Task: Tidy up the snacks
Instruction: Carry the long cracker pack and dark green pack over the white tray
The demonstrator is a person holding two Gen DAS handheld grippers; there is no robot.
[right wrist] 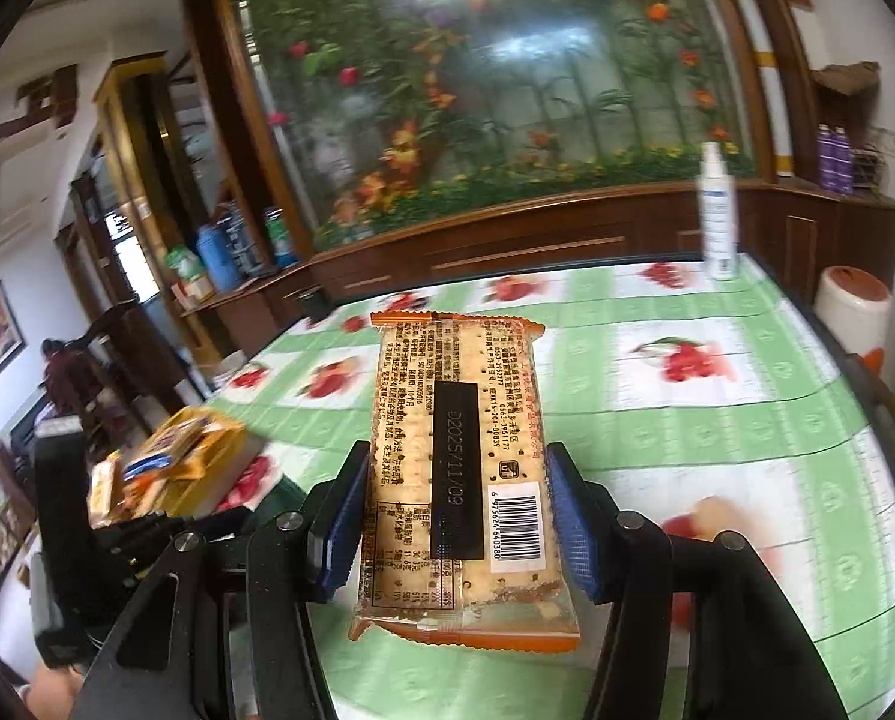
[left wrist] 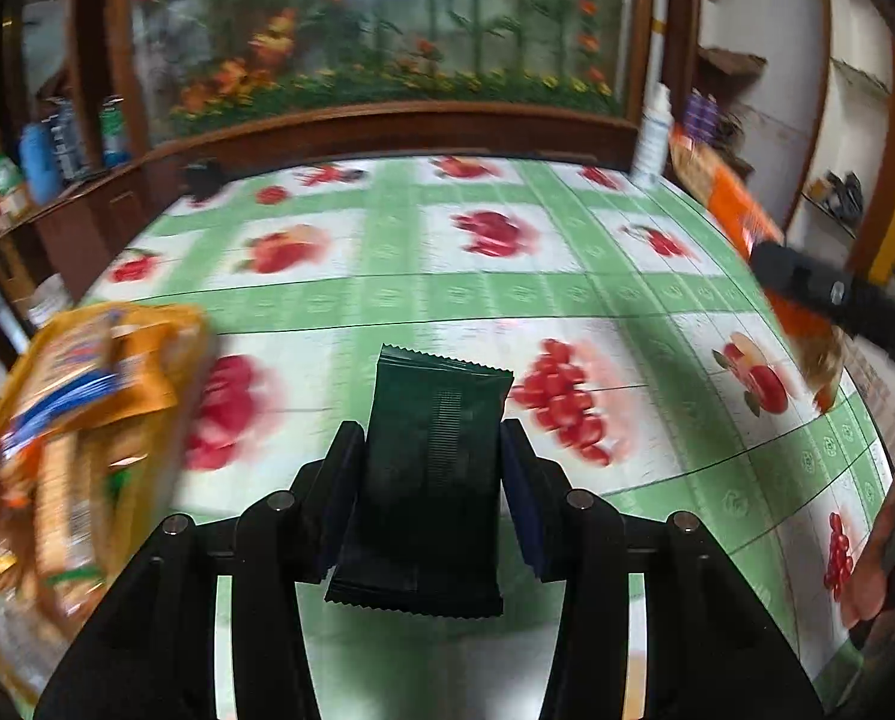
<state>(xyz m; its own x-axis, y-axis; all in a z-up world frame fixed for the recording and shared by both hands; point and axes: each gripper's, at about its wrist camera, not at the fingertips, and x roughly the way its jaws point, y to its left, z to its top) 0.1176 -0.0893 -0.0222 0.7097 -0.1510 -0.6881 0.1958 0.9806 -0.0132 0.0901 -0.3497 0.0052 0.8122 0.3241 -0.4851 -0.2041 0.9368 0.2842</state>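
Holding one packet apiece, both grippers are loaded above the fruit-print tablecloth (left wrist: 507, 294). The left gripper (left wrist: 429, 498) is clamped on a dark green packet (left wrist: 429, 480), pads pressing its two long sides; the packet stands lengthwise along the fingers at lower centre of the left wrist view, its serrated far end clear of the cloth. That edge-on grip seems chosen to keep the flat sachet from bending. The right gripper (right wrist: 456, 516) is clamped likewise on a cracker packet (right wrist: 459, 468), printed back and barcode facing the camera, at centre of the right wrist view.

A heap of yellow-orange snack bags (left wrist: 81, 420) sits at the left edge of the left view, and at lower left of the right view, blurred. Judgement: this heap is probably the collection point, and both packets are in carriage toward a place with like items. A white spray bottle (right wrist: 717, 216) stands at upper right, well apart from the work.
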